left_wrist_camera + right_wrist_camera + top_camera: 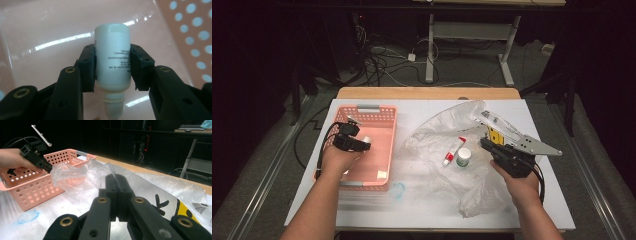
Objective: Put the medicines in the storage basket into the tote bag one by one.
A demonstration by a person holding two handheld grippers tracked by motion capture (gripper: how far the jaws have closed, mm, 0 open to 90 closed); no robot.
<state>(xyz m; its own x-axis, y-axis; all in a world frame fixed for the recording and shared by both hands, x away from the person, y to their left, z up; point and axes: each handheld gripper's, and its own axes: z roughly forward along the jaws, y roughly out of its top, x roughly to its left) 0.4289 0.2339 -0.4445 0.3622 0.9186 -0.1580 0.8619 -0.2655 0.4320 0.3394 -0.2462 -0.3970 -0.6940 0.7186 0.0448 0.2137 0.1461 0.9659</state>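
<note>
Jaws of the left gripper (112, 75) clamp a white bottle (113, 57) by its sides in the left gripper view, cap end toward the camera and cut off by the bottom edge, small print on its label too fine to read. Behind it lies the pink floor of the basket (50, 30), with a holed wall at the far right. From above, that same gripper (357, 144) sits over the basket (379, 111) near the table's left edge, and the bottle (366, 140) shows as a pale speck past the jaws; whether it rests on the basket floor cannot be told. The right gripper (117, 195) has its jaws pressed together with nothing between them, plain in the right gripper view; in the high view its jaw tips (486, 144) lie dark against a crumpled clear bag (437, 135) and their state is hard to read there. That bag covers the table's (427, 210) middle and right, and through or on it show a red-and-white tube (453, 151) and a small jar (463, 157), just beside each other; which side of the plastic they lie on is unclear. The right gripper view adds yellow and black print on the bag (160, 202), cut off at the right edge, and the far left hand (12, 160).
</note>
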